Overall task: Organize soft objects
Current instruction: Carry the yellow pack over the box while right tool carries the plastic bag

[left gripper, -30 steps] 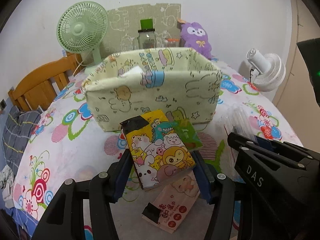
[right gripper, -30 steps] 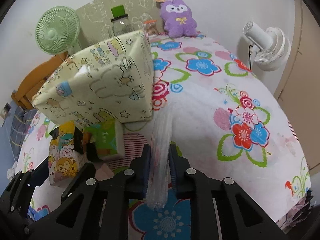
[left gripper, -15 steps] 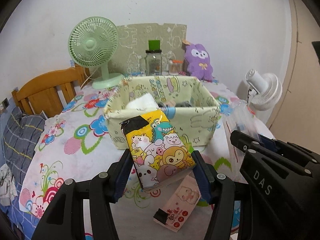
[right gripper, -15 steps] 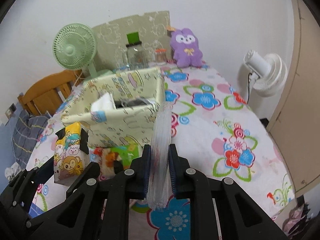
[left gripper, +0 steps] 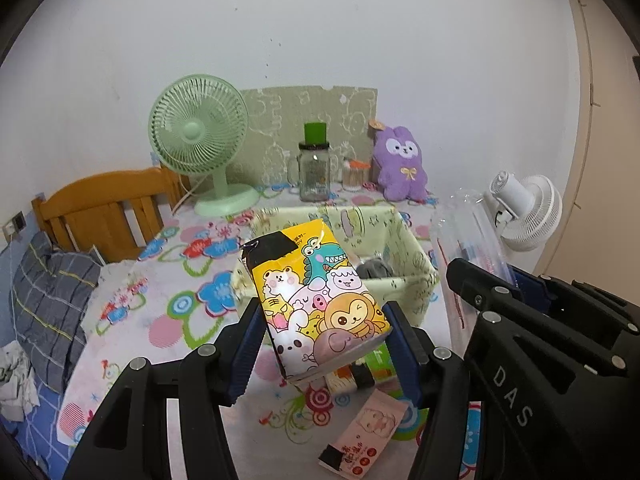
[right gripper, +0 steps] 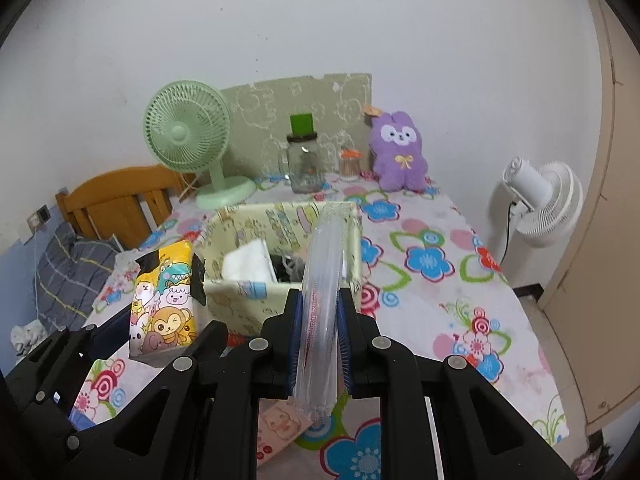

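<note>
My left gripper [left gripper: 324,324] is shut on a yellow cartoon-animal tissue pack [left gripper: 316,300], held above the table in front of the pale green fabric storage box [left gripper: 416,248]. The pack also shows in the right wrist view [right gripper: 164,300]. My right gripper [right gripper: 319,328] is shut on a clear plastic packet [right gripper: 322,292], held edge-on just before the box [right gripper: 248,296]. The box holds a white tissue pack [right gripper: 248,264] and dark items. The clear packet also shows in the left wrist view [left gripper: 472,240].
A pink tissue packet [left gripper: 360,436] and a green packet [left gripper: 376,364] lie on the flowered tablecloth below the grippers. At the back stand a green fan [left gripper: 200,140], a glass jar [left gripper: 314,172] and a purple plush [left gripper: 402,168]. A white fan [right gripper: 544,200] stands at the right.
Both grippers have risen and pulled back with their loads. The box now appears lower and farther, and its inside shows.
</note>
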The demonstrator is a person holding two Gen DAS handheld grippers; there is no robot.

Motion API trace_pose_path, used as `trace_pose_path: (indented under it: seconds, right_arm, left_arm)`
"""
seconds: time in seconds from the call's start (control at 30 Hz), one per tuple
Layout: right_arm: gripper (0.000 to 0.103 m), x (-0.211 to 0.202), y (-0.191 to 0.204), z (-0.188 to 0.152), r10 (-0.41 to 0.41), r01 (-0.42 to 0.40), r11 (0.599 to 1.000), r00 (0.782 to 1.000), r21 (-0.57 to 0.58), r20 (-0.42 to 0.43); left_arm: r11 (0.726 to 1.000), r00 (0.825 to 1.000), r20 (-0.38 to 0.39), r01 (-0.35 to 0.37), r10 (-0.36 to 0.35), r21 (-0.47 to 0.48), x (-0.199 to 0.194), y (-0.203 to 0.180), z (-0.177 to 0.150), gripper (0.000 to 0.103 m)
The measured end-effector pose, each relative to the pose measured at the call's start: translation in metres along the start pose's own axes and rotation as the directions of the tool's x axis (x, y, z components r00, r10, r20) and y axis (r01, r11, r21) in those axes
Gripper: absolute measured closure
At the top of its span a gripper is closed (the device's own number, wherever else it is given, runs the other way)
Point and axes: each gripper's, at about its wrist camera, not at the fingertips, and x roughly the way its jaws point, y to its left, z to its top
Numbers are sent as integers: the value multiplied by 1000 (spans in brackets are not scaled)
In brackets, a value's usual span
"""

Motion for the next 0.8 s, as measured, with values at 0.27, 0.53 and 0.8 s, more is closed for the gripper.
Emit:
trace_pose_path:
  seconds: [0.27, 0.53, 0.8]
  right_arm:
    - [83, -4, 6, 16, 25, -25, 1000, 999, -15, 37]
    - [83, 2, 5, 32, 37, -36, 999, 998, -21, 58]
    - [83, 26, 2, 48, 57, -56, 998, 997, -27, 55]
  left_arm:
    - [1000, 999, 34, -7, 7, 2, -3, 3, 16, 43]
    - [1000, 998, 56, -12, 11, 13, 4, 3, 32, 43]
    - [1000, 999, 50, -14, 14, 8, 27, 4, 45, 43]
